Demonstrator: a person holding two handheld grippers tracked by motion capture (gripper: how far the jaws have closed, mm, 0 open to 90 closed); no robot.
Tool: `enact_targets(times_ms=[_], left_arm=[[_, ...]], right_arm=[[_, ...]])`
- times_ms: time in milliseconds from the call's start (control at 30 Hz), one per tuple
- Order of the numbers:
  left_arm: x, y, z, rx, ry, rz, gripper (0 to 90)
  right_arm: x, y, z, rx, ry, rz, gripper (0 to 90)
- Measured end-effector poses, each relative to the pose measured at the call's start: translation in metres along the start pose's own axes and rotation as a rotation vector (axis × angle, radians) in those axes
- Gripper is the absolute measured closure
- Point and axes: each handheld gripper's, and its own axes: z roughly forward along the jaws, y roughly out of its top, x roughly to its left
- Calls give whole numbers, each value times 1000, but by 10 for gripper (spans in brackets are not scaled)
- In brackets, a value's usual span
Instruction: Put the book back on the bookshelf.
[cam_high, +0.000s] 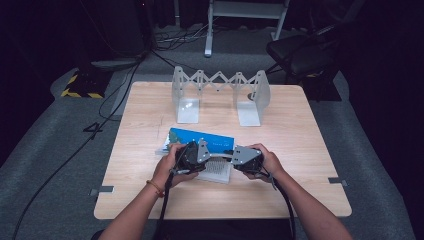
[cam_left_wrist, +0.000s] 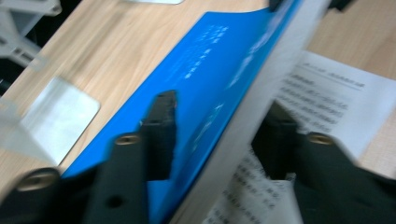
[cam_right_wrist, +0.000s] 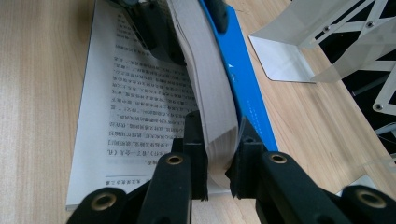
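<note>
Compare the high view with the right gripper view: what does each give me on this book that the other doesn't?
High view: both hands, left gripper and right gripper meeting over the book, the whole table and the folding rack beyond.
Right gripper view: its pads clamped on a thick block of pages, with readable print on the flat page.
Both: blue cover, rack, tabletop.

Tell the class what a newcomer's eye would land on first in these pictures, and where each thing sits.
First, the blue-covered book near the middle of the wooden table, raised open with a printed page lying flat beneath. The left gripper and right gripper each straddle the lifted cover and thick block of pages. Behind it, at the table's far edge, stands a grey expandable book rack.
</note>
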Motion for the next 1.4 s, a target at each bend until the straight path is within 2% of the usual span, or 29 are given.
enact_targets(times_ms=[67,133,167,200,233,300,367,467,500,600,667,833,900,967,1100,1167,1233,1400], left_arm=[[1,-2,0,-3,-30,6,688],[1,-4,0,-8,-32,7,714],[1,-6,0,-16,-31,11,732],[1,-8,0,-28,-28,9,732],[3,-10,-2,-47,-22,1,747],[8,-13,-6,-88,-12,-21,784],[11,-13,-10,-100,-16,-25,801],[12,-15,-12,-113,-10,-13,806],[12,-15,-13,-121,-3,-18,807],[15,-13,-19,-140,15,-10,809],[18,-13,-24,-159,27,-17,810],[23,-16,-34,-177,53,-26,811],[26,-18,-38,-183,49,-33,812],[29,-20,-44,-180,46,-37,812],[31,-22,-47,-187,59,-45,812],[31,-22,-47,-189,56,-46,812],[32,-23,-49,-194,65,-47,811],[34,-24,-54,-208,73,-58,811]], right_arm=[[0,-1,0,-4,2,21,763],[0,-1,0,-14,5,38,748],[-1,-1,-1,-32,6,79,682],[-1,-1,-1,-32,6,79,682],[-2,-2,-2,-44,-11,93,644],[-8,-6,-9,-78,-43,148,504],[-19,-16,-16,-66,-66,205,420],[-34,-36,-21,-50,-76,324,383],[-37,-43,-21,-35,-88,347,378],[-40,-59,-12,37,-109,371,341],[-39,-66,-3,63,-91,403,338],[-36,-66,12,88,-64,413,333],[-34,-64,20,93,-57,410,332],[-31,-61,31,104,-22,392,315],[-27,-57,43,113,14,387,311],[-24,-56,49,107,43,385,305],[-25,-55,51,100,43,385,304],[-27,-56,56,68,65,426,322]])
